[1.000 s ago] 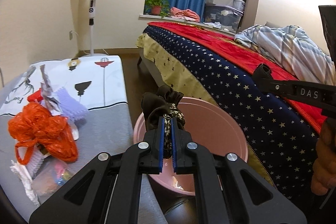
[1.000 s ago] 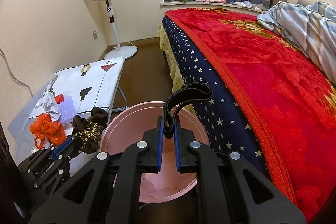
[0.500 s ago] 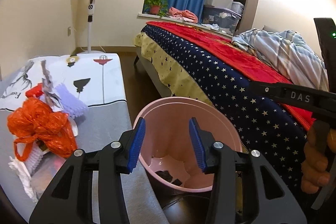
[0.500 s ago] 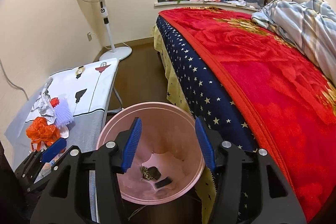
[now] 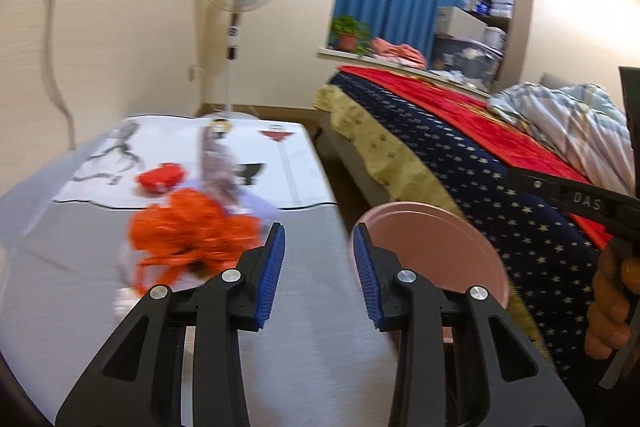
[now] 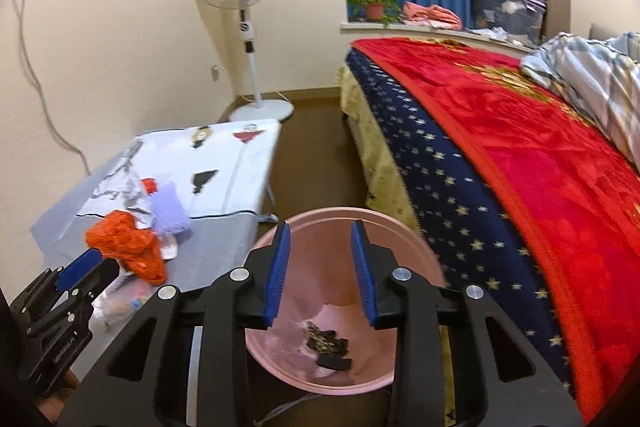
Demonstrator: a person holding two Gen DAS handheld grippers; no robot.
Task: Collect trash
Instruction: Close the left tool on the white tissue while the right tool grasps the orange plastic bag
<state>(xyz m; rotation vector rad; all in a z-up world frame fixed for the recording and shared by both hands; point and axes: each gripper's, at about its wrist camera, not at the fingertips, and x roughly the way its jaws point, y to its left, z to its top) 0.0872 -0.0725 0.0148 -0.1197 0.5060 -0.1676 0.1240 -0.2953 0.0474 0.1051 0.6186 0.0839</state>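
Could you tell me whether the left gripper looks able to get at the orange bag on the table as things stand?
Probably yes. The left gripper is open and empty, with the orange bag just ahead and to its left on the table. Nothing lies between them; the bag sits on top of the pile.

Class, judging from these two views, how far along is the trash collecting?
Done: dark scraps lie in the pink bin. In hand: nothing; left gripper and right gripper are open. Left: orange bag and other litter on the table.

The orange bag (image 5: 188,231) on the surface (image 5: 72,267) is smeared by blur. The right tool (image 6: 320,267) hides part of the pink bin (image 6: 400,227).
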